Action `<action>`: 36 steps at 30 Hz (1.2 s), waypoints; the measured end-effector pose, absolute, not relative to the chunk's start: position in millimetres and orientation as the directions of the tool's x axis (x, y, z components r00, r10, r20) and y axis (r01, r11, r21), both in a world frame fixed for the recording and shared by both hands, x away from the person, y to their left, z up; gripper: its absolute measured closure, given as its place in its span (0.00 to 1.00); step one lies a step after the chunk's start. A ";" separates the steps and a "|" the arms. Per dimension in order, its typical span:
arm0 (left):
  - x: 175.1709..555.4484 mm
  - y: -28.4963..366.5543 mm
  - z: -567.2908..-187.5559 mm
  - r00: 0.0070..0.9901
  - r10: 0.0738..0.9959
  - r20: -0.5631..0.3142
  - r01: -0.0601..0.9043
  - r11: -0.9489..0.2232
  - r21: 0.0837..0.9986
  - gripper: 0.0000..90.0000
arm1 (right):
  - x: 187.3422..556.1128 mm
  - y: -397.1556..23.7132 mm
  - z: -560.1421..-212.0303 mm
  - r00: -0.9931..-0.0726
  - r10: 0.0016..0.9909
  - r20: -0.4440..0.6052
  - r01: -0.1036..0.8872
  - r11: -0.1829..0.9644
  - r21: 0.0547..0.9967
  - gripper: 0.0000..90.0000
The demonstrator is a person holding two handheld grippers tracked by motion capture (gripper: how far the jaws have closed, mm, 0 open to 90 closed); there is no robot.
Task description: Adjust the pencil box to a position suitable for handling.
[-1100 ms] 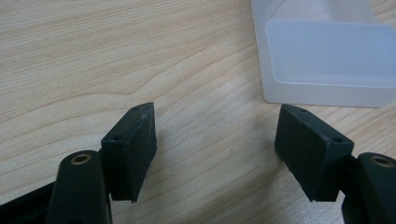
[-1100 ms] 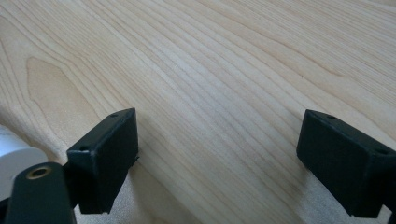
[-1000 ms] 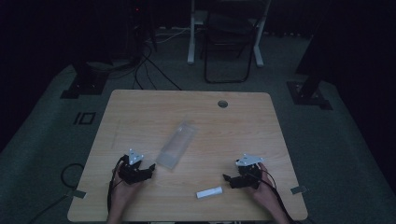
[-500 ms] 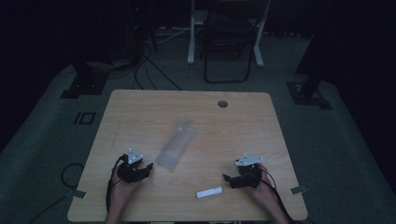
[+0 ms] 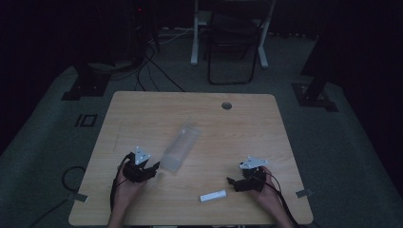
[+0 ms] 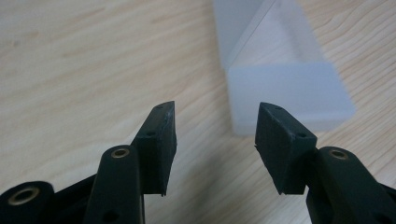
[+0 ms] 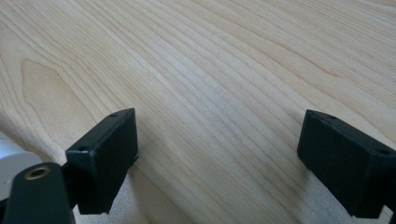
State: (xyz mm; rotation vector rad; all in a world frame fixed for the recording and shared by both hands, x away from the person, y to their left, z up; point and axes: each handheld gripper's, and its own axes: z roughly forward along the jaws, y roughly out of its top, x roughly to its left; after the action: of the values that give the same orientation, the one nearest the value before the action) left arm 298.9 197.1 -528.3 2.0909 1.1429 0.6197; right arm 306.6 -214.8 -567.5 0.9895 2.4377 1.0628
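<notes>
Hovering with fingers released, left gripper (image 5: 153, 170) nears clear box (image 5: 179, 147); right gripper (image 5: 231, 182) spread.

Table (image 5: 199, 114) — pale wood, matt, long straight grain plain in both gripper views; a round dark hole near the far edge.

Translucent box (image 6: 280, 79) — frosted plastic, smooth, milky white, soft sheen on its flat faces, edges crisp.

Left gripper (image 6: 214, 140) — black matt plastic jaws, fine ribbing on the pads, brass-coloured metal inserts at the pivots.

Right gripper (image 7: 218, 154) — same matt black plastic, blocky pads, one brass-coloured insert.

White tube (image 5: 213, 195) — smooth, looks like plastic, faint gloss.

Floor (image 5: 57, 118) — dull grey carpet, rough.
</notes>
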 end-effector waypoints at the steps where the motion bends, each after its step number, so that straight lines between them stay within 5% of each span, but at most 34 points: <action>1: 300.3 194.6 -526.1 0.509 0.856 0.094 0.537 -0.400 0.742 0.54 | 306.6 -214.8 -567.5 -0.717 0.697 -0.003 0.473 0.489 0.733 0.14; 14: 327.4 160.7 -496.1 0.543 0.825 0.157 0.455 -0.446 0.771 0.49 | 306.7 -214.8 -567.5 -0.717 0.697 -0.003 0.472 0.489 0.734 0.14; 27: 340.5 157.3 -491.8 0.539 0.809 0.236 0.449 -0.513 0.732 0.56 | 306.7 -214.8 -567.5 -0.716 0.698 -0.002 0.473 0.488 0.734 0.14; 36: 353.1 152.5 -501.8 0.555 0.782 0.283 0.454 -0.570 0.685 0.87 | 306.6 -214.8 -567.5 -0.717 0.698 -0.002 0.473 0.488 0.733 0.14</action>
State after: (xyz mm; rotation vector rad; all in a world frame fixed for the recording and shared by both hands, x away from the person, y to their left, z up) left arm 353.1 152.5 -501.8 2.2411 0.9910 0.7866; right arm 306.6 -214.8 -567.5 0.9893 2.4377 1.0628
